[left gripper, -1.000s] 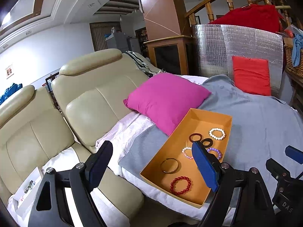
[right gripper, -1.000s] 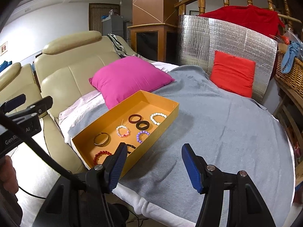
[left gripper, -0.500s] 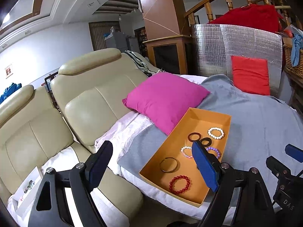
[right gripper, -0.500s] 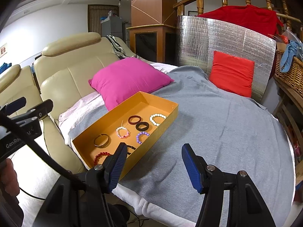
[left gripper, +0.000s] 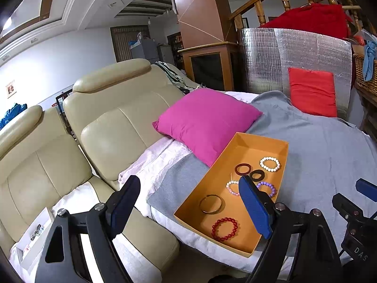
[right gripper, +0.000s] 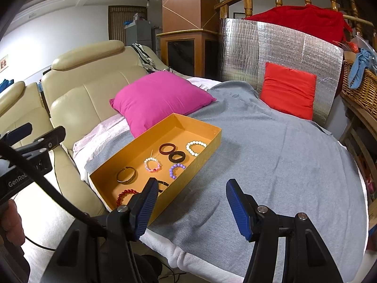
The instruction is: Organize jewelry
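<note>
An open orange box [left gripper: 256, 140] [right gripper: 213, 139] lies on a grey blanket and holds several bracelets: a white bead one [left gripper: 270, 164] [right gripper: 196, 148], a dark red ring [left gripper: 243, 169], a black ring [right gripper: 176, 157], a purple bead one [right gripper: 177, 171], a pink bead one [right gripper: 153, 165], a bronze bangle [left gripper: 211, 203] [right gripper: 126, 175] and a red bead one [left gripper: 224, 228] [right gripper: 127, 195]. My left gripper [left gripper: 188, 208] is open and empty, in front of the box's near left edge. My right gripper [right gripper: 192, 208] is open and empty, held over the blanket at the box's near right corner.
A magenta cushion [left gripper: 207, 120] [right gripper: 160, 99] lies just behind the box. A red cushion [right gripper: 288, 89] leans on a silver foil panel [right gripper: 278, 44]. Beige leather seats [left gripper: 113, 118] stand left. A white tray with small items [left gripper: 35, 233] sits on the seat. A wicker basket [right gripper: 360, 85] is at right.
Both views have shifted slightly; the box sits a touch lower and nearer. Both grippers stay open and empty.
</note>
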`<state>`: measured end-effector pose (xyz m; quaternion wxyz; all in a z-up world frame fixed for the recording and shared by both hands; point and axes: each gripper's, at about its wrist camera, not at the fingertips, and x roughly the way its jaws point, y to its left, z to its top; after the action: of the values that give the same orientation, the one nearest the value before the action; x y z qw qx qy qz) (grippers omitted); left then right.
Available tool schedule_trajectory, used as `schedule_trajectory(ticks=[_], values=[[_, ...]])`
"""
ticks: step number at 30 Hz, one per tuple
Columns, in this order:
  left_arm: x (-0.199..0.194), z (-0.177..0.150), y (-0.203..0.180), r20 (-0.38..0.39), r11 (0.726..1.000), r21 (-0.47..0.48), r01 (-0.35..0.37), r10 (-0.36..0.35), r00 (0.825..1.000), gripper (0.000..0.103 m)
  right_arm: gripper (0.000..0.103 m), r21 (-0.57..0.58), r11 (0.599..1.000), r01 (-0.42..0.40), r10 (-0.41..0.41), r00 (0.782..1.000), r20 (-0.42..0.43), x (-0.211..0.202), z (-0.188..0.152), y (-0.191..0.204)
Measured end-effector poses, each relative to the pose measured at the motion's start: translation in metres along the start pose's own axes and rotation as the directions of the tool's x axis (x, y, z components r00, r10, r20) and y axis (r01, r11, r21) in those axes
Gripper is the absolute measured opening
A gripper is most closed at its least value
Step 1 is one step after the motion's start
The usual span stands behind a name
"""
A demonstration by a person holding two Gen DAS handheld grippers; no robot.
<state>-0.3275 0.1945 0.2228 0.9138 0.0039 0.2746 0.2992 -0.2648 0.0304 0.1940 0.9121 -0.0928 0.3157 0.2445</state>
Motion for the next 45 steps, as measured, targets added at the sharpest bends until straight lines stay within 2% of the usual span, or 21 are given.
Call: schedule_trajectory(ticks=[45], values=[[0.009,0.002,0.005,-0.010,1.000,0.003,0.014,-0.014,1.000,0.086,0.064,-0.010,1.000,-0.012,0.012,1.000,0.005,0.011,0.010,0.012]])
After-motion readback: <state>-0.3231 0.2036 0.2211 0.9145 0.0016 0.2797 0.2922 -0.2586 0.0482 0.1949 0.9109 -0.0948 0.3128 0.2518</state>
